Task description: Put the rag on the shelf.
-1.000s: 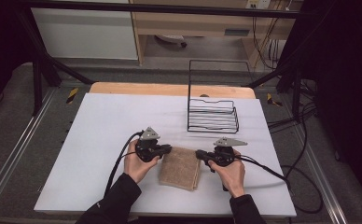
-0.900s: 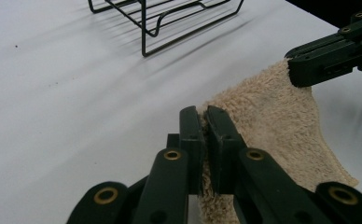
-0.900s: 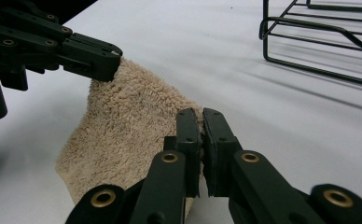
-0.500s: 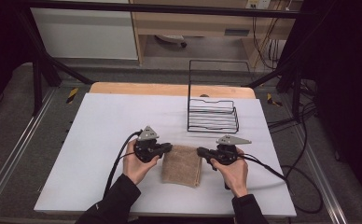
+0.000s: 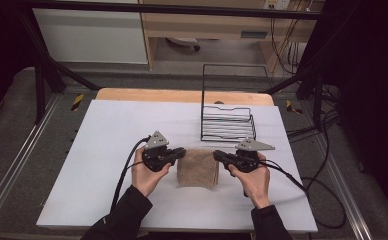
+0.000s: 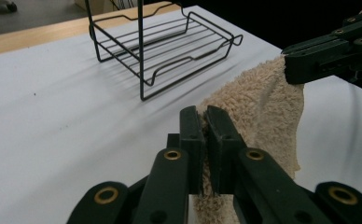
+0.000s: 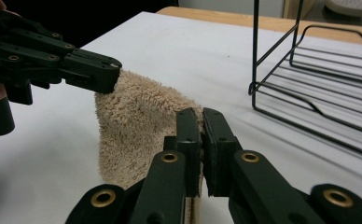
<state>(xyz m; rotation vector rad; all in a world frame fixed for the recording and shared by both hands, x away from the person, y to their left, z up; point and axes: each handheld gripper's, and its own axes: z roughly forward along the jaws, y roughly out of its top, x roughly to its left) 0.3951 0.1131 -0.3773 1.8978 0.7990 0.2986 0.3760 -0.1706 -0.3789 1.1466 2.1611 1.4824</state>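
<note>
From above, we held the towel (image 5: 198,168) by its two far corners, left gripper (image 5: 180,151) and right gripper (image 5: 217,155) pinched on it, rack (image 5: 228,123) just beyond, bare table (image 5: 107,130) leftward, in the left gripper view, towel edge clamped between our jaws, in the right gripper view, likewise, towel hanging.

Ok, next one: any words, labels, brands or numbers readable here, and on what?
None can be read.
Towel: plain beige pile, no tag showing.
Wire rack: bare black wire, no label.
Left claw and right claw: plain black, no marking.
Label on the far shelf: too blurred to read.
</note>
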